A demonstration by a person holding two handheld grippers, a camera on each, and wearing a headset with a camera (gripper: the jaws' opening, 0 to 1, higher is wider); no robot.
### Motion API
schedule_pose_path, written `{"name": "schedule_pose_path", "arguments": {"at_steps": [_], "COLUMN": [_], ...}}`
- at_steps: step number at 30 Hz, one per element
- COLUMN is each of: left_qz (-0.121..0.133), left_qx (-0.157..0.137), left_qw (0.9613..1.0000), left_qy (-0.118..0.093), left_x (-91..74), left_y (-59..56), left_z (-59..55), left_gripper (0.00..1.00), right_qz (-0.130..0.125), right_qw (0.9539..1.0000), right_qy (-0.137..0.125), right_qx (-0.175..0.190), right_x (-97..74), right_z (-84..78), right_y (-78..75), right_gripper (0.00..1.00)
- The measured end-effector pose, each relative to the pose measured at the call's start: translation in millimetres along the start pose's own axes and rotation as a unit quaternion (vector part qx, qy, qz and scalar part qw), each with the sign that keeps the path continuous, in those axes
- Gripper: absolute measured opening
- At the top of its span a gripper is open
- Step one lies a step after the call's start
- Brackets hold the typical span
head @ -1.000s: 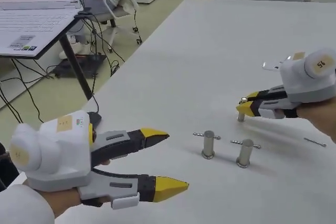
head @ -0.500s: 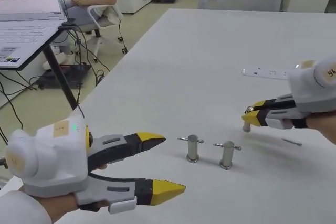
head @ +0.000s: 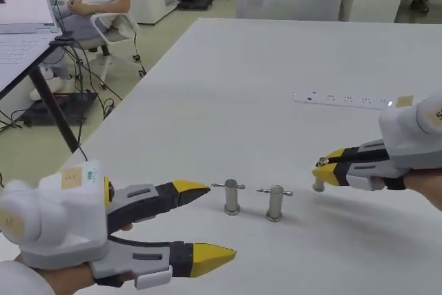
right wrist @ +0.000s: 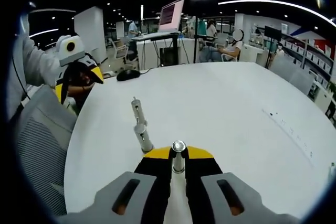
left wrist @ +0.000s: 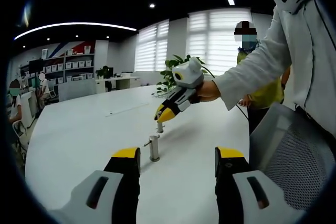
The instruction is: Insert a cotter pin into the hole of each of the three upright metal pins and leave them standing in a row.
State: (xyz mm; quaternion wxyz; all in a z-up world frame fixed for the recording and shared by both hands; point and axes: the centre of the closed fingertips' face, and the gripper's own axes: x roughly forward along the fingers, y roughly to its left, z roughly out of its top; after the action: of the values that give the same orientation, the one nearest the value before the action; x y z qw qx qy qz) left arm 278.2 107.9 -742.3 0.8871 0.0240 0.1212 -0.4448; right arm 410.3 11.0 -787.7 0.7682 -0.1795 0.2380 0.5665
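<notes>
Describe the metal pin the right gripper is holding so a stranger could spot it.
On the white table, three metal pins stand in a row. It is the rightmost pin, clamped by the right gripper's yellow tips; the middle pin and left pin stand free, each with a cotter pin through it.

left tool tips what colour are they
Yellow tips on the left tool, with black just behind them; clearest in the head view.

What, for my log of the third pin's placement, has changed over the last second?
The right gripper, jaws shut on the third metal pin, carried it rightward and nearer the person, into line with the first cottered pin and second cottered pin. Whether it touches the table is unclear. Both cottered pins stayed standing; the left gripper stayed open.
</notes>
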Motion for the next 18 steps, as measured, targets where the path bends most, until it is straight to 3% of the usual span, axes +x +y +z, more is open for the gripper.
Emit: {"name": "schedule_pose_path", "arguments": {"at_steps": [9,18], "left_qz": [-0.011,-0.018], "left_qx": [0.0,0.0], "left_qw": [0.9999,0.9998], "left_qy": [0.0,0.002], "left_x": [7.3,8.9], "left_y": [-7.6,-11.3], "left_z": [0.3,0.5], "left_gripper": [0.56,0.56], "right_qz": [0.0,0.004], "right_qw": [0.9999,0.9998], "right_qy": [-0.013,-0.008], "right_qx": [0.01,0.019], "right_x": [-15.1,-18.4], "right_z": [-2.6,-18.6], "right_y": [25.8,51.5], "right_gripper": [0.09,0.09]}}
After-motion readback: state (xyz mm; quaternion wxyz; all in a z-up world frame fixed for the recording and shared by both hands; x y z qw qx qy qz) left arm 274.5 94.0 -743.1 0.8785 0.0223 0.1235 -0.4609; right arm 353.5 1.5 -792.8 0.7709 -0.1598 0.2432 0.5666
